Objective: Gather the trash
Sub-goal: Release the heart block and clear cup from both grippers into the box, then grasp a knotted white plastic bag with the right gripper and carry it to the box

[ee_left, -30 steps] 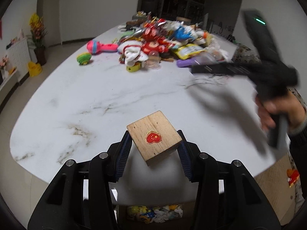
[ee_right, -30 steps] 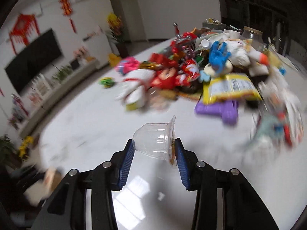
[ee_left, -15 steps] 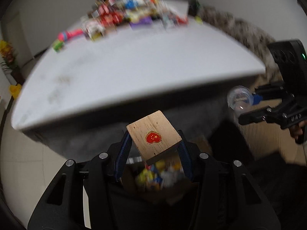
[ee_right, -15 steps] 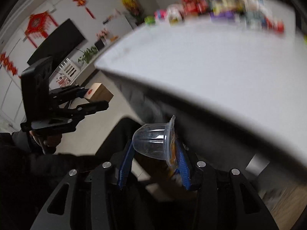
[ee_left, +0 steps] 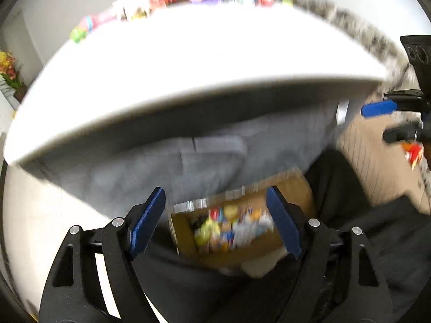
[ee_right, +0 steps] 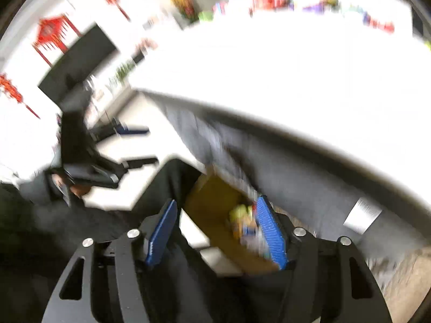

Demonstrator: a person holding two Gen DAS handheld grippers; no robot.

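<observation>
Your left gripper (ee_left: pixel 215 220) and right gripper (ee_right: pixel 216 231) tilt down over the cardboard box (ee_left: pixel 293 188), jaws opening, empty.

Left gripper (ee_left: pixel 215 215), opening empty, above cardboard box (ee_left: pixel 293 185).

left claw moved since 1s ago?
Yes. The left claw has gone from over the white table to beyond its edge, above the cardboard box, jaws opening, nothing between them.

From the left wrist we look steeply down past the table edge (ee_left: pixel 188 91) into the cardboard box (ee_left: pixel 237 231). Our right wrist view slants down likewise, sharing that box (ee_right: pixel 212 204) and table (ee_right: pixel 296 86).
</observation>
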